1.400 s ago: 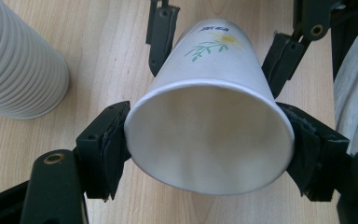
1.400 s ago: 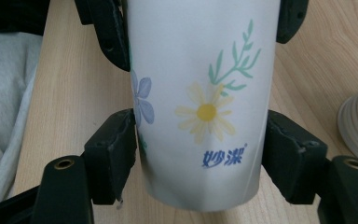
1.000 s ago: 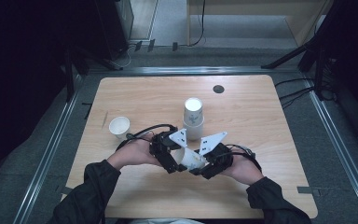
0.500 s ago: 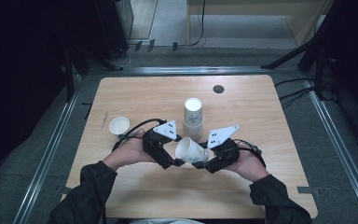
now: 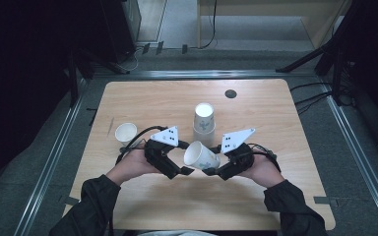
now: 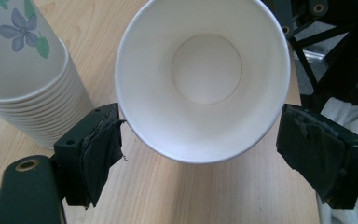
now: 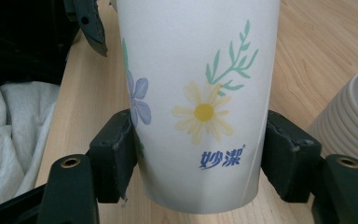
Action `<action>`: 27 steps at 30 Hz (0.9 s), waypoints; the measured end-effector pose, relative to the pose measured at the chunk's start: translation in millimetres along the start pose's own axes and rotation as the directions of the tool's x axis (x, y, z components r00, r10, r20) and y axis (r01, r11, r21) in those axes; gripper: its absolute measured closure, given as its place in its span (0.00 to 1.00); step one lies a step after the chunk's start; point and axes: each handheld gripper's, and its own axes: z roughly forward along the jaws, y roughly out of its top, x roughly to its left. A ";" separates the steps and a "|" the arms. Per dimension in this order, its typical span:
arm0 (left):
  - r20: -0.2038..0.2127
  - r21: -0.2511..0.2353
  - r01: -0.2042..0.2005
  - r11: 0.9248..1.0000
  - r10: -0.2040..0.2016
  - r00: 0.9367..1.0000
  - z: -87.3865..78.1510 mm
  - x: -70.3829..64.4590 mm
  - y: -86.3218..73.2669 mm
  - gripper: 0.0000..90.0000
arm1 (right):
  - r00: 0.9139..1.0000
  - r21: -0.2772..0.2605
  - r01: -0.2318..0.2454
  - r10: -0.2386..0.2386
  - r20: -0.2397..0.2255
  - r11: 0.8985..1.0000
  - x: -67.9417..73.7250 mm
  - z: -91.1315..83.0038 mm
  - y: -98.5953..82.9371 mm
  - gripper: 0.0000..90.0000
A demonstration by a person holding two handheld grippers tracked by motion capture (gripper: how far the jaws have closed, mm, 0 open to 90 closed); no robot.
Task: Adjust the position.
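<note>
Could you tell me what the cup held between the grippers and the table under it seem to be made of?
The held cup looks like thin paper: matte white wall with printed flowers, rolled rim and plain white inside, possibly coated. The right gripper pinches its sides. The table seems to be light wood or a wood-look laminate, judging by its pale grain lines and smooth, low-sheen top; which one I can't tell.

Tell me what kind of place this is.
Probably a lab or recording workspace, not a home. A bare wooden table stands inside metal floor rails, with cables trailing over grey flooring and dark equipment stands around it. A person works paper cups with handheld grippers.
</note>
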 end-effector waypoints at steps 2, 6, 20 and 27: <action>-0.008 -0.009 0.003 1.000 -0.004 1.000 -0.2 -0.9 -1.3 0.16 | 1.000 0.000 0.000 0.000 -0.008 1.000 -1.0 1.5 0.7 0.37; -0.011 -0.040 0.019 0.999 -0.020 1.000 -0.9 -2.6 -3.0 0.16 | 1.000 -0.008 0.007 -0.007 -0.024 1.000 -1.3 4.2 4.1 0.37; 0.002 -0.120 0.059 0.991 -0.059 0.998 3.0 -5.3 -3.6 0.16 | 0.998 -0.017 0.019 -0.020 -0.067 1.000 0.5 13.2 10.0 0.38; -0.004 -0.145 0.056 0.988 -0.057 0.998 1.6 -6.1 -3.5 0.23 | 0.997 -0.020 0.016 -0.018 -0.077 1.000 1.8 14.3 10.8 0.38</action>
